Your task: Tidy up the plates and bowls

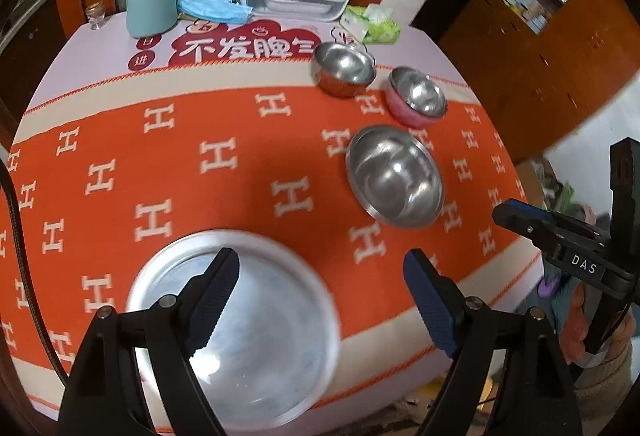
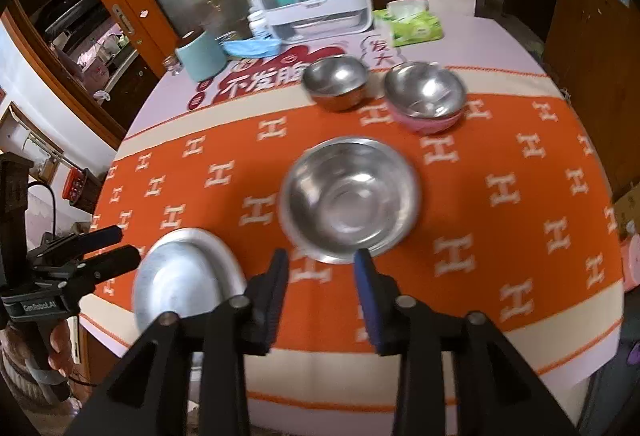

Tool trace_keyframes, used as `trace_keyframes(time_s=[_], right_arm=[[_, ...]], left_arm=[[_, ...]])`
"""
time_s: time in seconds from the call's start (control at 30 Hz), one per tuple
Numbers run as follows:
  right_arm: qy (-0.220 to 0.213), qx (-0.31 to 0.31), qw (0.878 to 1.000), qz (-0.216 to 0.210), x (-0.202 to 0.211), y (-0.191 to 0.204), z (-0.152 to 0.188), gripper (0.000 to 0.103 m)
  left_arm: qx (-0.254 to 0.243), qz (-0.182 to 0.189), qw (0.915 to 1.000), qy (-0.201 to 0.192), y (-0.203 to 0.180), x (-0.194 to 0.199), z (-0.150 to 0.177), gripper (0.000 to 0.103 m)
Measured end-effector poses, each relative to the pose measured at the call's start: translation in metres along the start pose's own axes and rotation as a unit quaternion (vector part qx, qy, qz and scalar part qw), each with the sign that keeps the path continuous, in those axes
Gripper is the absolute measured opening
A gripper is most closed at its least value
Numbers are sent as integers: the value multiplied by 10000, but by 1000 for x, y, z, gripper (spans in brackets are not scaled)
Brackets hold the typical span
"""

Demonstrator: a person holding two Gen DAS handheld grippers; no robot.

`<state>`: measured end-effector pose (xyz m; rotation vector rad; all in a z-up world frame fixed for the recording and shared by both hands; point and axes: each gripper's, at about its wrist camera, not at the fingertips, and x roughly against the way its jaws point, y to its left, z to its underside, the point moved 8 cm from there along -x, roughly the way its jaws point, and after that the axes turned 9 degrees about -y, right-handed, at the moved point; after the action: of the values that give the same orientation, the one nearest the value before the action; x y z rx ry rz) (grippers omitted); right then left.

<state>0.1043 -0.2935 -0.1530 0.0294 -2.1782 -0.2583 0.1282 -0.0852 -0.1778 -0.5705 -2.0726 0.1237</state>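
With both grippers empty, the left gripper [image 1: 320, 268] spread wide above the steel plate [image 1: 240, 324] and the right gripper [image 2: 322, 272] half spread, I judge the large steel bowl [image 2: 350, 195], just behind that plate on the counter [image 2: 520, 276], is best pinched by its near rim.

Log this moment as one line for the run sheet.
left gripper: open, empty, over plate | right gripper: open, empty, near large steel bowl | pink bowl: steel bowl nested

Steel plate [image 1: 256, 336], three upright bowls [image 1: 396, 175]
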Motion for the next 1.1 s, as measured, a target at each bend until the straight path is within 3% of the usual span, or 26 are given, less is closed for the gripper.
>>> trace_keyframes(time_s=[0.13,0.33,0.53,0.73,1.1], right_arm=[[24,142,9999,44,-9,-39,-17,43],[287,264,9992,25,-43,-78,-32,43],[737,137,9971,-146,-86,-88,-28,43],[1134,264,9932,-41,-121,-92,-21,43],[1491,226,9885,-99,-147,-93,-13,43]], left_arm=[[149,-133,9997,-151,-25,-20,-12,83],[231,-408,9989,-53,-45,-63,-21,83],[304,-692,9966,327,-42,-117,-20,83],[559,-624,9935,775,-31,-158,-16,83],[472,-630,9910,1084,-27,-188,-13,77]])
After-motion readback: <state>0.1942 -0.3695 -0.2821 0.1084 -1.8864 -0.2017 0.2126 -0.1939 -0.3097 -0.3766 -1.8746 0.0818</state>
